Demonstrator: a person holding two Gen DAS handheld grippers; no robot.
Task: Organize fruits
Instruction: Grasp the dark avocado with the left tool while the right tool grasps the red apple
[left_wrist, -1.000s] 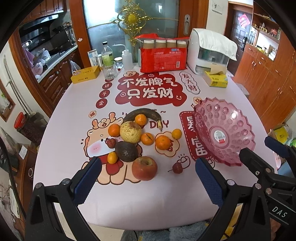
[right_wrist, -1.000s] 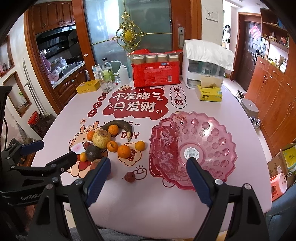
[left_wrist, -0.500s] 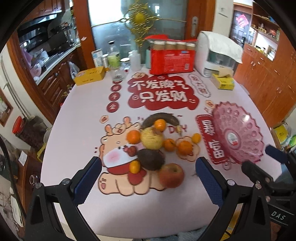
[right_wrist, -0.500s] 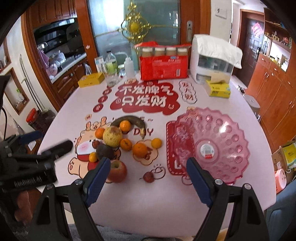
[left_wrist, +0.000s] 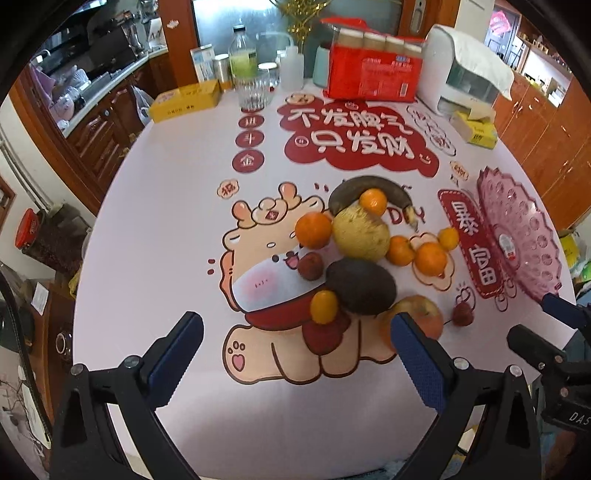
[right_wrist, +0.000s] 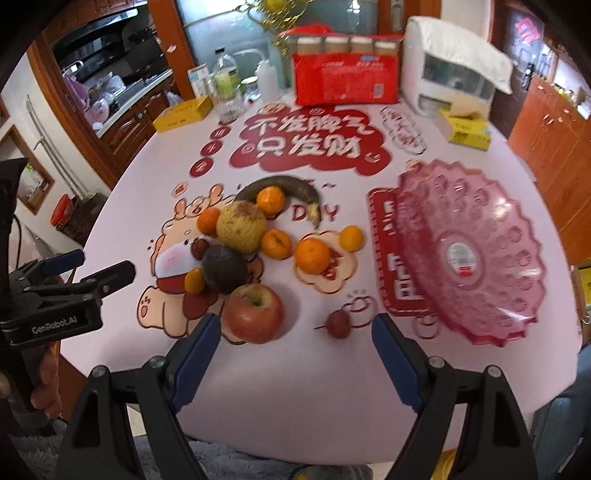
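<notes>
Several fruits lie clustered on the desk (right_wrist: 295, 387) left of the pink bowl (right_wrist: 476, 310): a red apple (right_wrist: 255, 314) nearest the camera, a dark avocado (right_wrist: 224, 268) just behind it, a yellow pear-like fruit (right_wrist: 241, 226) at the middle, a blackened banana (right_wrist: 284, 187) at the back, and small oranges (right_wrist: 312, 255) scattered around them. One small red fruit (right_wrist: 338, 324) with a stem sits apart, between the apple and the bowl, which holds no fruit. Behind the pile stand a red package (right_wrist: 345, 79) of jars, a white appliance (right_wrist: 452, 75) under a cloth, two yellow tissue boxes (right_wrist: 183, 113) and some bottles (right_wrist: 226, 79).

The right gripper (right_wrist: 295, 354) hovers with its fingers spread wide and empty, the apple just beyond the left fingertip. The left gripper (left_wrist: 295, 350) is likewise open and empty; its right finger (left_wrist: 415, 354) partly covers the apple (left_wrist: 424, 314) in its own view. Compared with half a second ago, both grippers sit closer to the fruit, which fills more of each view.

Readable writing: "GenRobot.AI" on the left gripper body, "DAS" on the right one, and "D Y" printed on the desk cover by the banana
</notes>
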